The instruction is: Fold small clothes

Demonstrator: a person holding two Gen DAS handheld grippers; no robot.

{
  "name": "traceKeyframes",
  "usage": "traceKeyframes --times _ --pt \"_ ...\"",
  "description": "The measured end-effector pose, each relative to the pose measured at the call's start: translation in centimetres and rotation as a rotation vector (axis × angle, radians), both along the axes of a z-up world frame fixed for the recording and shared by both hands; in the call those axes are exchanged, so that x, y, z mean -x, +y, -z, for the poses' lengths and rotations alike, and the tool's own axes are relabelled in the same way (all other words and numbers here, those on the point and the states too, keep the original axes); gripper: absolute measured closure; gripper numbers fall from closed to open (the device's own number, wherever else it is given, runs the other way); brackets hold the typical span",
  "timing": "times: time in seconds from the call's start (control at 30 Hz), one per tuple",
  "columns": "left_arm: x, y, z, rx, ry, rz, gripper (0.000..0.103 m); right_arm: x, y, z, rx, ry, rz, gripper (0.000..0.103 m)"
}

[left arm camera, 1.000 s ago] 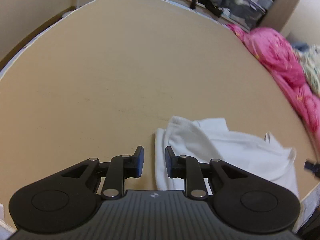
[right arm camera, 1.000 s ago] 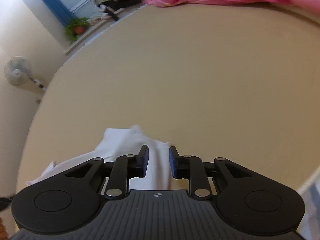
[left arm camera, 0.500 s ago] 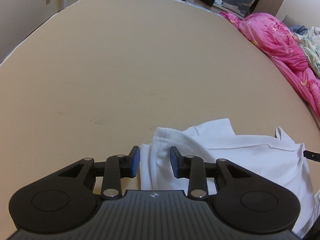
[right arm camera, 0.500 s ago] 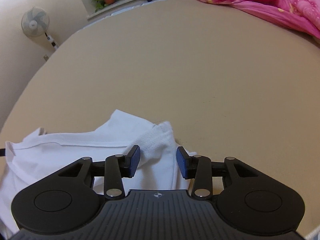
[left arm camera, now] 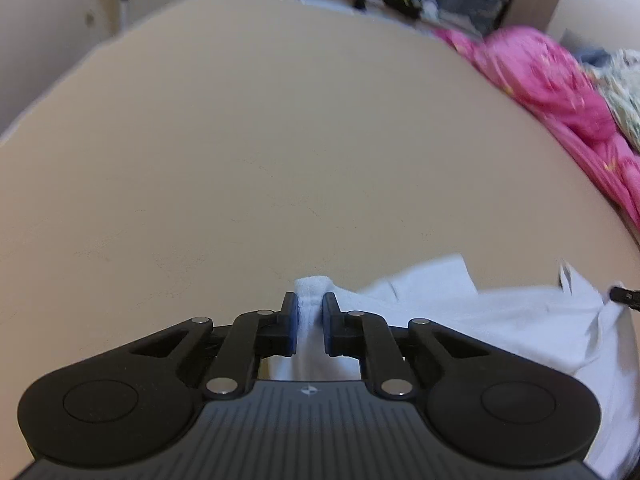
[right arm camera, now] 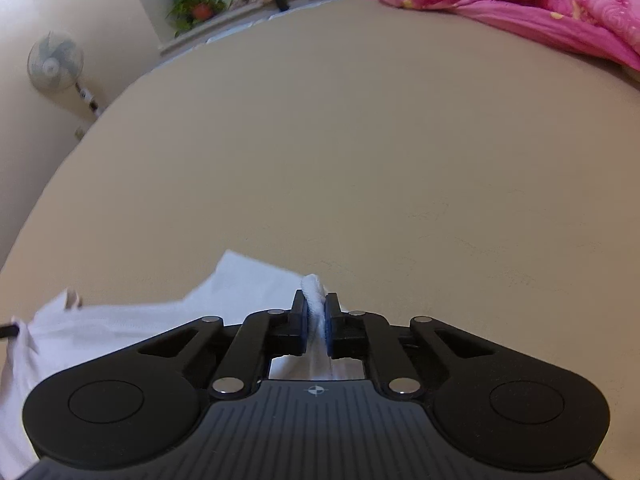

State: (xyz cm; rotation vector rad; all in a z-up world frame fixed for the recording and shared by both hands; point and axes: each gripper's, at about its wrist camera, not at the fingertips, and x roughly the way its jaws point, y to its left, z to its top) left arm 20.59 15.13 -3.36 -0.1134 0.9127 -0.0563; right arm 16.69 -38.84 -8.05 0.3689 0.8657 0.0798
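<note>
Home bedroom: pink quilt, standing fan, potted plant.

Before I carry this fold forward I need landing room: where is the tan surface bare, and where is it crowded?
Bare: the tan surface ahead of both grippers, from the white garment out to the far edge. Crowded: the pink quilt along the far right, and the near strip under the garment pinched by the left gripper and right gripper.

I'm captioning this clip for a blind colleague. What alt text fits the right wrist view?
The right hand-held gripper is shut on a bunched fold of a white garment, which spreads to the left over a tan surface. Beyond lie a pink quilt, a standing fan and a potted plant.
</note>
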Motion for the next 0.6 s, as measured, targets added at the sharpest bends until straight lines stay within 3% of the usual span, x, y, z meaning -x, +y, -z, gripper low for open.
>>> traceKeyframes --times 0.07,0.17,0.43,0.5,0.6 --pt "0.2 0.9 -1.1 0.041 -0.061 -0.046 0.091 0.2 -0.6 -1.0 -0.018 -0.061 0.063 0.097" --pt "0.2 0.8 -1.3 -0.010 -0.100 -0.077 0.091 0.5 -2.1 -2.1 -0.087 -0.145 0.160 0.097" --pt "-0.5 0.6 -0.4 -0.029 -0.076 -0.107 0.089 -1.4 -0.7 -0.6 -0.045 -0.104 0.174 0.097" --pt "-0.3 1.0 -0.5 -0.043 -0.070 -0.149 0.089 -1.5 -0.5 -0.6 -0.015 -0.095 0.190 0.093" --pt "0.6 2.3 -1.1 0.038 -0.046 -0.158 0.089 -0.7 -1.1 -0.7 0.012 -0.080 0.224 0.077"
